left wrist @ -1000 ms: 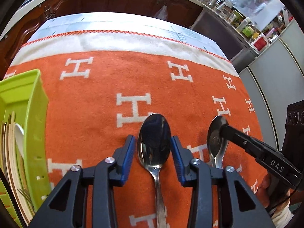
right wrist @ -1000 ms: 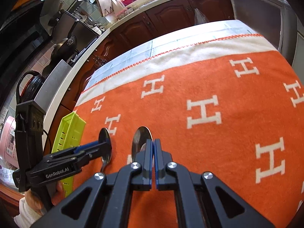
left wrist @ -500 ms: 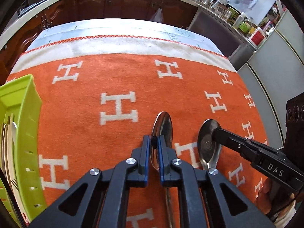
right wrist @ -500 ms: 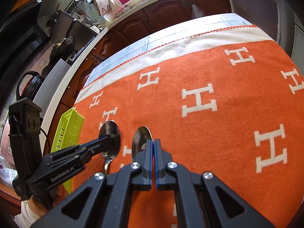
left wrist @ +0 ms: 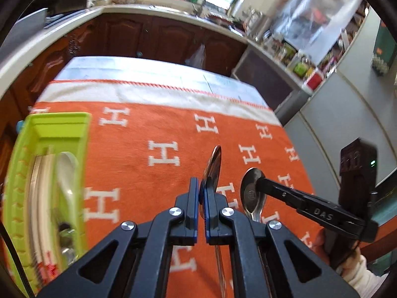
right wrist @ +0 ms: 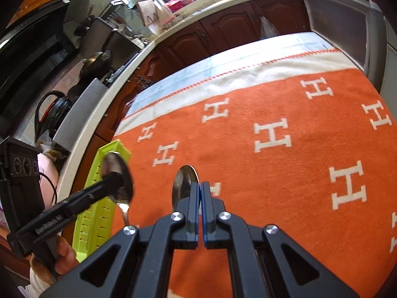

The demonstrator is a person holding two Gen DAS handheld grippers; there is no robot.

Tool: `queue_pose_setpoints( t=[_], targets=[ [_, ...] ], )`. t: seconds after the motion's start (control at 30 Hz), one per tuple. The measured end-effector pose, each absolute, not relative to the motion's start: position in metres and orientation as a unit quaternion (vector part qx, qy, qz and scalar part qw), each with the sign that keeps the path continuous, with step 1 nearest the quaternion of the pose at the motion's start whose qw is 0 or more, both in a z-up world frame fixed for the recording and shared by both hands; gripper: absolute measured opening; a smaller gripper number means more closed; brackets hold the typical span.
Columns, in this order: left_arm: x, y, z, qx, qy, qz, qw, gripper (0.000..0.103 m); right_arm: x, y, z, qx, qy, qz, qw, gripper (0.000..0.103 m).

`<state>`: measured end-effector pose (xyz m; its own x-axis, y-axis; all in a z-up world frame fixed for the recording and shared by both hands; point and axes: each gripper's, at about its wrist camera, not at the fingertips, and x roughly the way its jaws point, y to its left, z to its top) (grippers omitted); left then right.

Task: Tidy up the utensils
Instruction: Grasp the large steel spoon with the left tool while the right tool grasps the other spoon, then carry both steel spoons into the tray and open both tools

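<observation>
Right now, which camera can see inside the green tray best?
The left wrist view. There the green tray lies open toward the camera, with pale utensils visible inside, though they are blurred. The right wrist view shows only its slotted outer wall and rim, partly hidden by the left gripper and its spoon.

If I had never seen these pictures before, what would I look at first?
Probably the bright orange blanket with white H letters, spread over the table. Next, two shiny spoons held above it: the left gripper is shut on one spoon, and the right gripper is shut on the other spoon. At the blanket's left edge sits a lime green tray holding more utensils.
</observation>
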<state>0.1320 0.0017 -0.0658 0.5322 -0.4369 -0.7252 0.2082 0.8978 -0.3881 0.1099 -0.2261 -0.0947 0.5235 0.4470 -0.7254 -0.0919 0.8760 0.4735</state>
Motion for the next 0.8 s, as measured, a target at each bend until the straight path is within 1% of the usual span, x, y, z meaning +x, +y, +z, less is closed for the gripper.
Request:
queue_pose_setpoints(
  t=[0.17,0.27,0.57,0.8],
  targets=[
    [0.104,0.041,-0.029,-0.149,0.407,-0.168,0.885,0.001,0.104,-0.203,-0.076,0.182,0.451,0.181,0.855,0.001],
    [0.092,0.057,-0.013,-0.155,0.396,-0.159,0.891,0.001,0.101,-0.188,-0.065,0.18,0.446,0.195,0.855,0.001],
    [0.069,0.097,0.035,-0.153,0.405,-0.121,0.893,0.001,0.091,-0.132,-0.033,0.148,0.434,0.261,0.85,0.001],
    [0.054,0.129,0.07,-0.102,0.414,-0.05,0.903,0.001,0.09,-0.089,-0.019,0.113,0.424,0.301,0.847,0.001]
  ],
)
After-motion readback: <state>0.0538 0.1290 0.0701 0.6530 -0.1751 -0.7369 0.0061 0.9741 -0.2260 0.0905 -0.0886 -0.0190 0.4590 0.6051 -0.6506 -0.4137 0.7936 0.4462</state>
